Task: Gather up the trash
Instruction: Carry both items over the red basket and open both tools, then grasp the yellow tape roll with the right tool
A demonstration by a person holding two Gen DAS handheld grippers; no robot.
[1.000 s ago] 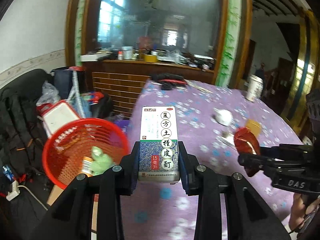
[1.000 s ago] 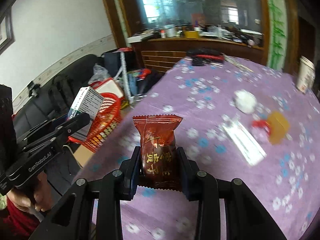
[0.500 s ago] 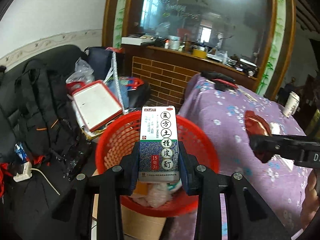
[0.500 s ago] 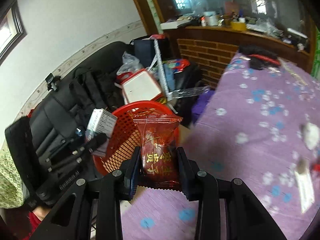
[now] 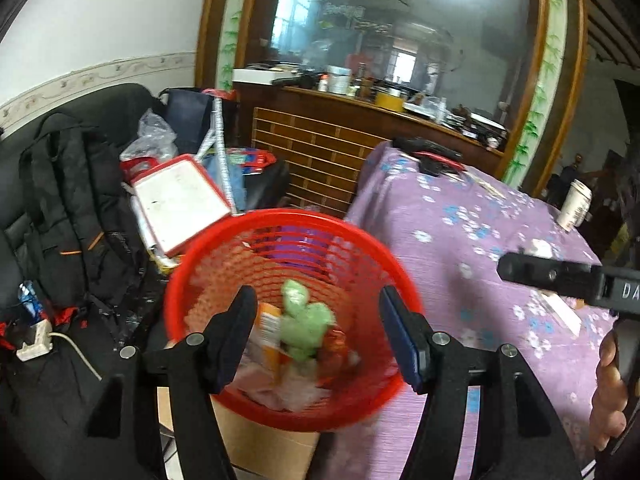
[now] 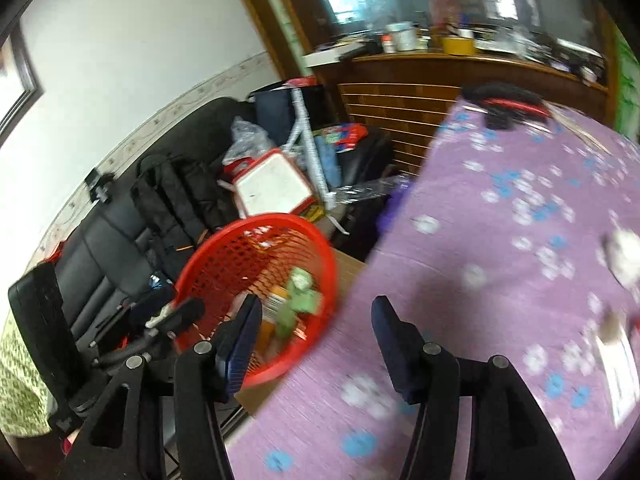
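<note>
Both grippers have let go since the earlier frames: the medicine box is gone from the left gripper [image 5: 316, 322] and the red snack packet from the right gripper [image 6: 316, 326], and each now stands wide open with nothing between its pads. Just ahead of and below the left gripper sits the red basket [image 5: 400, 268], holding a green crumpled lump [image 5: 306, 322], an orange carton [image 5: 270, 326] and blurred wrappers; the dropped pieces cannot be picked out for certain. From the right gripper the basket lies ahead to the left, beside the purple desk [image 6: 500, 240]. The drop-off step looks finished. Next, I judge, each gripper should swing back over the desk, where a white wad [image 6: 624, 254] and a paper slip [image 6: 618, 374] lie ahead to the right.
</note>
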